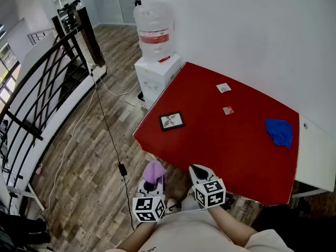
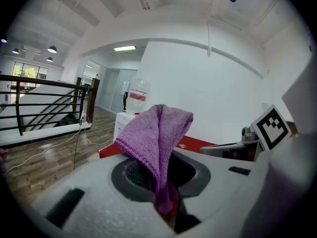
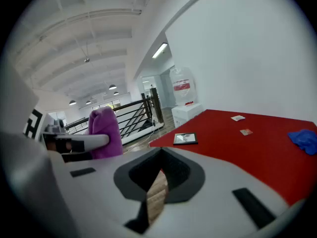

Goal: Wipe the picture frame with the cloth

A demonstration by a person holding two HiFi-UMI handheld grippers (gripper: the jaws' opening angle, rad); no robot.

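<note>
Nearest: one purple cloth (image 2: 156,133) is being pinched in the closed left tool (image 2: 166,209), its bunched end standing above the jaws. The right tool (image 3: 154,197) is being held closed on nothing. Both tools are being held short of the table's (image 1: 231,156) near edge.

Wiping is judged not yet begun. The approach, the contact and the wipe itself are all left.

Farther: one picture frame (image 1: 171,121) is lying flat near the table's left edge, untouched.

Beyond: one blue cloth (image 1: 279,132), two small cards (image 1: 223,87), one water dispenser (image 1: 154,62).
</note>
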